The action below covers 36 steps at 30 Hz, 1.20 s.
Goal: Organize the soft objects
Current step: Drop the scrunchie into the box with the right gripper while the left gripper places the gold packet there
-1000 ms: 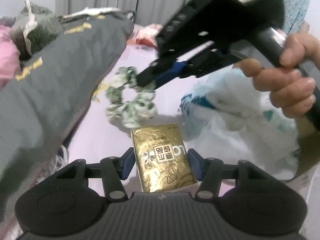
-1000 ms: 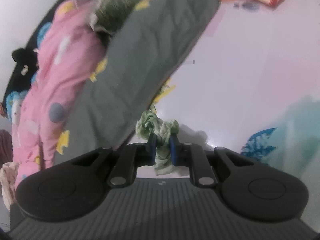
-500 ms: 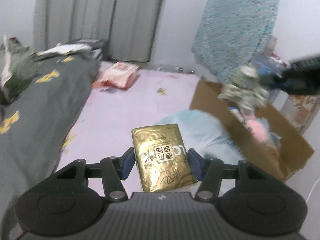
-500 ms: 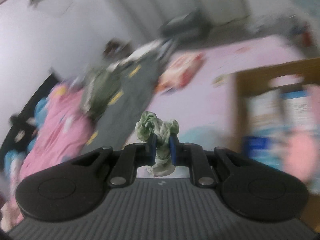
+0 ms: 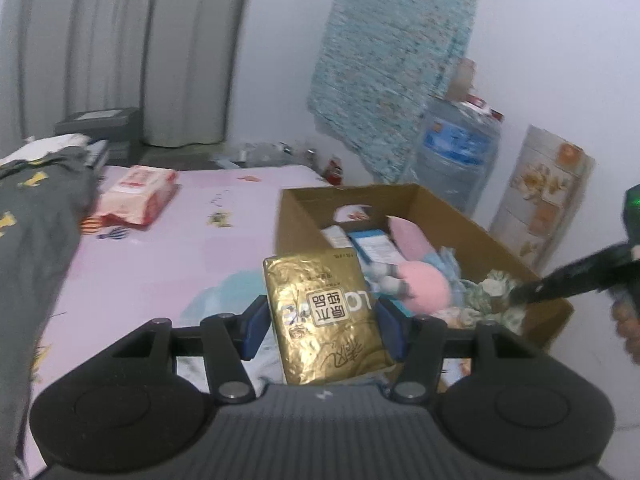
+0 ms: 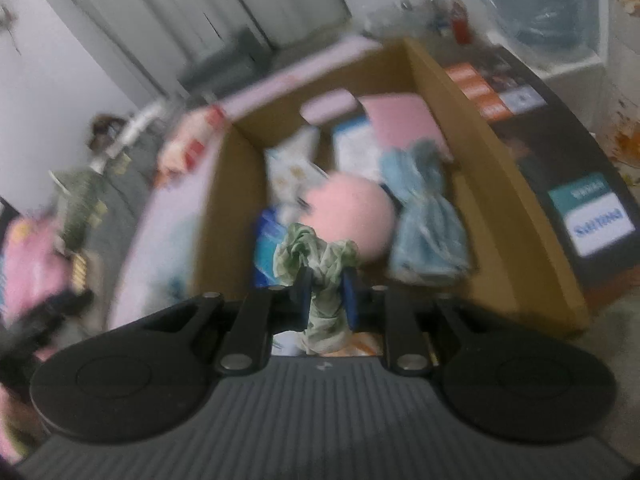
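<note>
Left wrist view: a second ago the grey quilt and the scrunchie on the pink sheet filled this view; now it looks toward the cardboard box (image 5: 472, 220) against the wall, with the quilt (image 5: 36, 216) off at the left edge. The left gripper (image 5: 324, 322) clamps the gold foil tissue pack (image 5: 326, 316) between both blue pads, exactly as before, the pack standing upright just short of the box's near wall. Inside the box lie a pink plush toy (image 5: 420, 276) and some packets. The right gripper's dark fingers reach in from the right over the box's near right corner, with the green scrunchie (image 5: 490, 288) at their tips.

Right wrist view: earlier the quilt and sheet lay below; now the open box (image 6: 500, 184) does, blurred. The right gripper (image 6: 326, 300) has the green scrunchie (image 6: 320, 276) between its narrow jaws, which have just been opening slightly; the pads touch the fabric. The scrunchie hangs above the box's near end, in front of the pink plush (image 6: 348, 216) and a light blue cloth (image 6: 428, 228).
</note>
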{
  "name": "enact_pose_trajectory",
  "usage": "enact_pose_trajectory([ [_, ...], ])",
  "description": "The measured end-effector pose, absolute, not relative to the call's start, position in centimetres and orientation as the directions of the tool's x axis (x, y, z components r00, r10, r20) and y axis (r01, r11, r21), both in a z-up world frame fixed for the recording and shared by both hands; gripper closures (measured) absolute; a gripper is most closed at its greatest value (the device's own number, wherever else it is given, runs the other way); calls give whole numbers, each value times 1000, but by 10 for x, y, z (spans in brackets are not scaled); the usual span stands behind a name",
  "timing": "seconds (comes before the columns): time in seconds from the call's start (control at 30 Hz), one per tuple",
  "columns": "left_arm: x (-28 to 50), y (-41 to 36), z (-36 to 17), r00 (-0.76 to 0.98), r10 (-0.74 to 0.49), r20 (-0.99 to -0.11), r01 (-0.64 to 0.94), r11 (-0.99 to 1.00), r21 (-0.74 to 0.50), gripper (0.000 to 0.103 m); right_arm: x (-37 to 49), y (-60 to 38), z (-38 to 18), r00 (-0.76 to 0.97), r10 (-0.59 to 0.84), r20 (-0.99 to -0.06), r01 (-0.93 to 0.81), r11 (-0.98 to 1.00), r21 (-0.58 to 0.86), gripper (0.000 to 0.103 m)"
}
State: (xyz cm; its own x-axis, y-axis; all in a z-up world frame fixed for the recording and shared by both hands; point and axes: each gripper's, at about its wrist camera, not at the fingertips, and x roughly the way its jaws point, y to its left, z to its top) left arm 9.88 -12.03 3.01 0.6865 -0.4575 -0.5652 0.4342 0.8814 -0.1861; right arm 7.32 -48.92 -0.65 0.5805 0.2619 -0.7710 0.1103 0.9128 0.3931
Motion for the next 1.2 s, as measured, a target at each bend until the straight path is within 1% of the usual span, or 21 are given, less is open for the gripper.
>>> enact_pose_trajectory([
  [0.1,105,-143,32,649,-481,-590,472,862,-183,45,77,-482,-24,534,208,-820,98,947,304,84],
  [0.2,108,-169,34,633,-482,-606,513,847,-137,45,78,-482,-36,493,220,-841,81,951,297,83],
  [0.27,110,-183,35,615,-491,-617,539,833,-125,45,77,-481,-41,465,213,-859,71,958,277,80],
  [0.33,115,-197,36,591,-506,-628,565,815,-126,45,77,-481,-41,458,191,-868,65,967,247,72],
  [0.37,117,-204,35,580,-514,-632,578,806,-126,45,74,-482,-37,467,180,-866,63,970,236,70],
  [0.43,121,-218,36,562,-527,-638,604,788,-119,45,67,-486,-30,494,176,-851,66,969,239,61],
  [0.6,128,-255,35,488,-559,-670,673,730,-118,45,39,-507,-7,587,198,-785,99,945,312,59],
  [0.73,129,-286,32,414,-581,-701,729,672,-126,45,3,-525,5,680,204,-705,138,908,396,58],
  [0.87,136,-325,20,304,-577,-758,761,625,-171,45,-44,-541,12,777,144,-612,209,858,468,55],
  [0.97,140,-356,11,246,-574,-781,778,598,-194,45,-75,-550,8,817,95,-568,267,811,520,53],
  [1.07,143,-380,0,231,-556,-798,783,594,-187,44,-100,-556,-2,828,51,-559,326,767,553,53],
  [1.2,147,-398,-21,287,-488,-824,766,634,-108,43,-121,-563,-16,823,14,-568,388,716,580,52],
])
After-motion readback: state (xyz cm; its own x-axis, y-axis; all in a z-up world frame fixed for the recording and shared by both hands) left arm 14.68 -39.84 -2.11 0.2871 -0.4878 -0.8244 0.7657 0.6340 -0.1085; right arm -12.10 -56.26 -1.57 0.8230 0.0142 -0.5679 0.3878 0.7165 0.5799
